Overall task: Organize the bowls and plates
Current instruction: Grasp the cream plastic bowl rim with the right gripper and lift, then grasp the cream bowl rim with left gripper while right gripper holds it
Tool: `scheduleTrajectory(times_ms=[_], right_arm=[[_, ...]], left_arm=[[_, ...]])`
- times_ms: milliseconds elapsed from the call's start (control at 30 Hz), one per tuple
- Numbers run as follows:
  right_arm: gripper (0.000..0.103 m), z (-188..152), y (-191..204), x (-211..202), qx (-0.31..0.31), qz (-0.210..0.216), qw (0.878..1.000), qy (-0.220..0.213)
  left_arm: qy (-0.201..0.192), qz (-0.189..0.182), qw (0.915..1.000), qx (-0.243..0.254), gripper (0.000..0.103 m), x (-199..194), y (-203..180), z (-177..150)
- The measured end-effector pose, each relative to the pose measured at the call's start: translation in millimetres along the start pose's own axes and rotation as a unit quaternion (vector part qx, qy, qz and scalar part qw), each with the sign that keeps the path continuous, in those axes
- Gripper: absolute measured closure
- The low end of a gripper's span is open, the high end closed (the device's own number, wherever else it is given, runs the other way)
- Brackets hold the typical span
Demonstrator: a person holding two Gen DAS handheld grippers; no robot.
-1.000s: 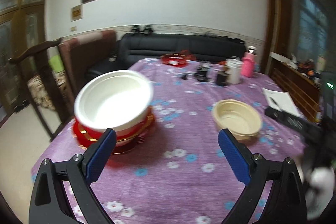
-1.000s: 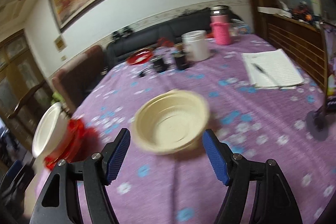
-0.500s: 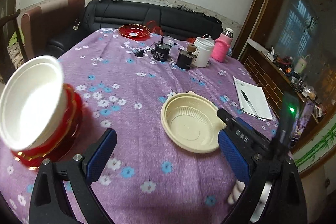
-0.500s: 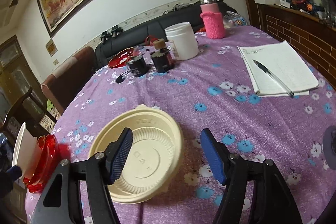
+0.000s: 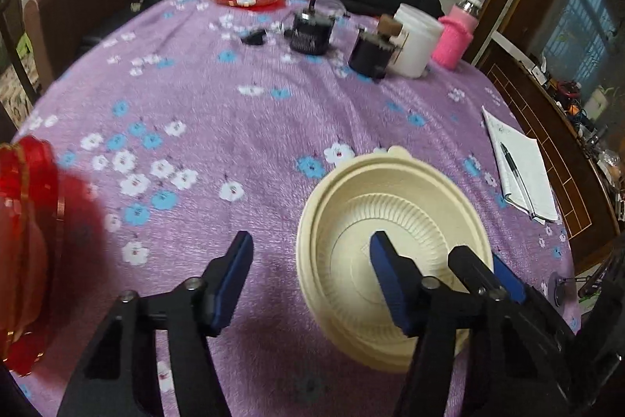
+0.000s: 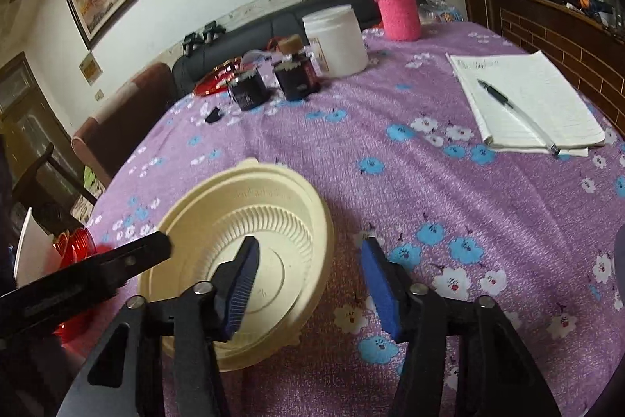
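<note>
A: 2 grippers, 1 bowl. The cream ribbed plastic bowl [image 5: 390, 253] sits on the purple flowered tablecloth [image 5: 242, 127] toward the table's near right edge.

B: Held yet?

A: No. The right gripper [image 6: 308, 284] straddles its right rim, 1 pad inside, 1 outside, jaws just been closing but apart. The left gripper [image 5: 312, 280] straddles the left rim likewise, also just narrowing, not clamped.

B: So the step is grasping it?

A: I'd say so. Next: pinch the rim, lift, and carry it to the red plate stack [image 5: 27, 233] at the near left edge.
</note>
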State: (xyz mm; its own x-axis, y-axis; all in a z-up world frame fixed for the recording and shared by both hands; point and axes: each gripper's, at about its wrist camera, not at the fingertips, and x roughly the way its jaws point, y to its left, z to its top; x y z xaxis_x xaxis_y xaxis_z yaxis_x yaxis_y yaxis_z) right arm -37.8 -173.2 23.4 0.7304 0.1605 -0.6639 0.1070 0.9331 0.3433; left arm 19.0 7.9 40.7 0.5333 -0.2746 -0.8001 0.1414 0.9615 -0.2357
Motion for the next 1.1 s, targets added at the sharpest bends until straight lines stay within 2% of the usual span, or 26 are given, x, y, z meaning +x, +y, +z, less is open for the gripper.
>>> scheduleTrajectory(times_ms=[167,233,267,400,533,733,933,1100], right_arm=[[0.070,-2,1,8,0.003,0.004,1.000,0.018],[0.077,-3,1,10,0.004,0.004,1.000,0.021],[0.080,-3,1,10,0.005,0.005,1.000,0.021],[0.082,-3,-1,8,0.008,0.000,1.000,0.016],[0.083,-3,-1,7,0.009,0.006,1.000,0.014],[0.084,-6,7,-5,-0.005,0.026,1.000,-0.009],[0.085,-10,25,-27,-0.013,0.057,0.998,-0.033],[0.084,-17,50,-61,-0.008,0.092,0.995,-0.042]], left_arm=[[0.010,-0.003,0.9999,0.006,0.046,15,-7,0],[0.015,-0.004,0.9998,0.011,0.055,20,-10,0],[0.021,-0.007,0.9996,0.016,0.068,23,-12,0],[0.024,0.010,0.9994,0.021,0.085,26,-12,-2],[0.021,0.011,0.9996,0.015,0.087,19,-8,-4],[-0.006,0.019,0.9996,0.020,0.087,-8,-7,-8],[-0.035,0.027,0.9989,0.017,0.087,-46,2,-19],[-0.069,0.020,0.9974,0.002,0.087,-93,17,-29]])
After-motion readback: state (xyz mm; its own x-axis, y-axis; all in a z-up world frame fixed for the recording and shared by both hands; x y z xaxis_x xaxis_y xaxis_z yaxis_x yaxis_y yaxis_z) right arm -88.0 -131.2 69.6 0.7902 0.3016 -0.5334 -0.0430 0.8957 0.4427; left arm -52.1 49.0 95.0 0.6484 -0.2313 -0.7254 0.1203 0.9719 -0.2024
